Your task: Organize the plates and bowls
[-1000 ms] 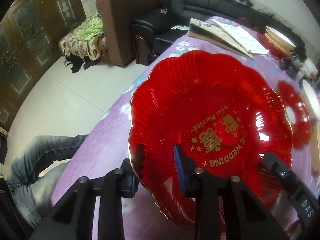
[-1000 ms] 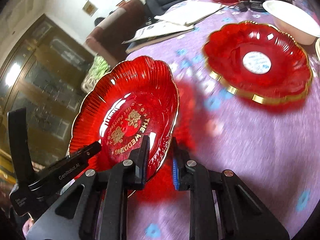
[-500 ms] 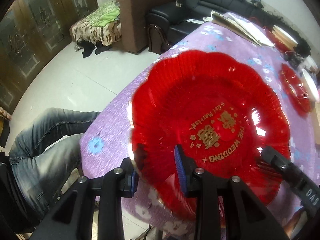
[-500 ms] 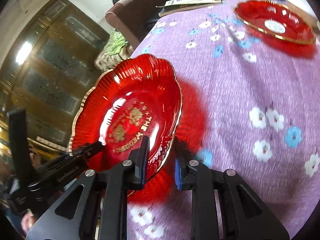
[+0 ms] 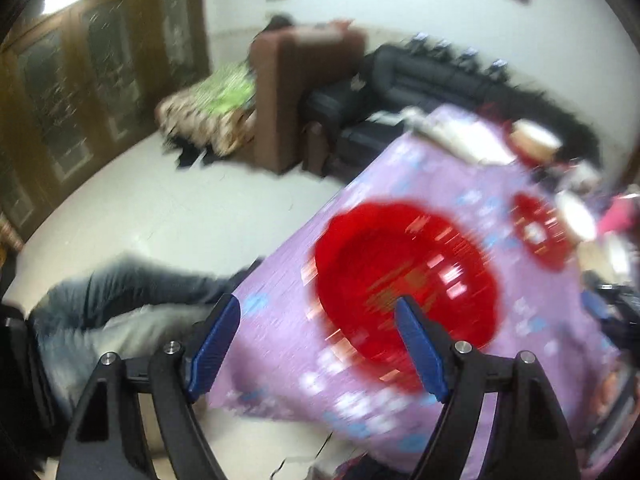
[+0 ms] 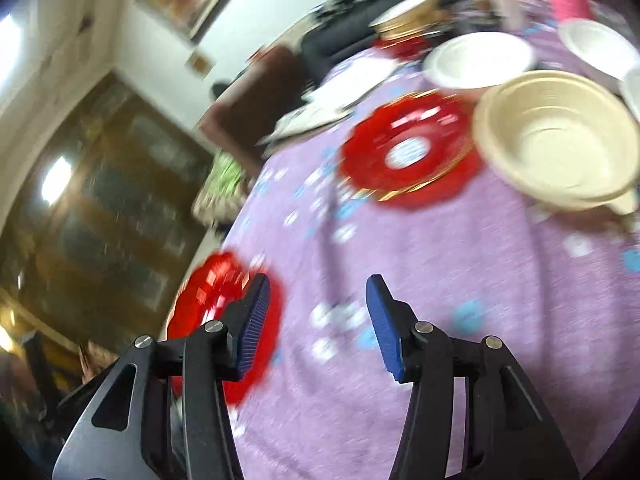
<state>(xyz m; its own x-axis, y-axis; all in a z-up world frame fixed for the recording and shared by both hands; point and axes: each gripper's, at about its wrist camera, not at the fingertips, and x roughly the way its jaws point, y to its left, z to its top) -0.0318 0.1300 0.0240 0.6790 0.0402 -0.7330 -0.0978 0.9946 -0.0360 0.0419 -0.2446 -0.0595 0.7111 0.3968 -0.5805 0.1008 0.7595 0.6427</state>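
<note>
I am watching the left gripper (image 5: 316, 340) hanging over the near corner of the bench (image 5: 400, 184), its jaws standing wide apart after just opening, with nothing pressed between the pads. The big red plate (image 5: 404, 276) is lying flat on the purple flowered cloth near that corner, just beyond the left gripper, one blue pad overlapping its near rim in the picture only. The right gripper (image 6: 316, 316) is hovering to the plate's right side, its jaws also parted after just opening, and only bare cloth is showing between them; the plate's edge (image 6: 212, 292) is sitting behind its left finger. Farther along the bench from the big plate, well apart, a second red plate (image 6: 408, 148) with a gold rim is resting, and a cream bowl (image 6: 556, 140) is sitting just beside it. Beyond those, white plates (image 6: 478, 58) are lying near the bench's far end, though everything is blurring.
</note>
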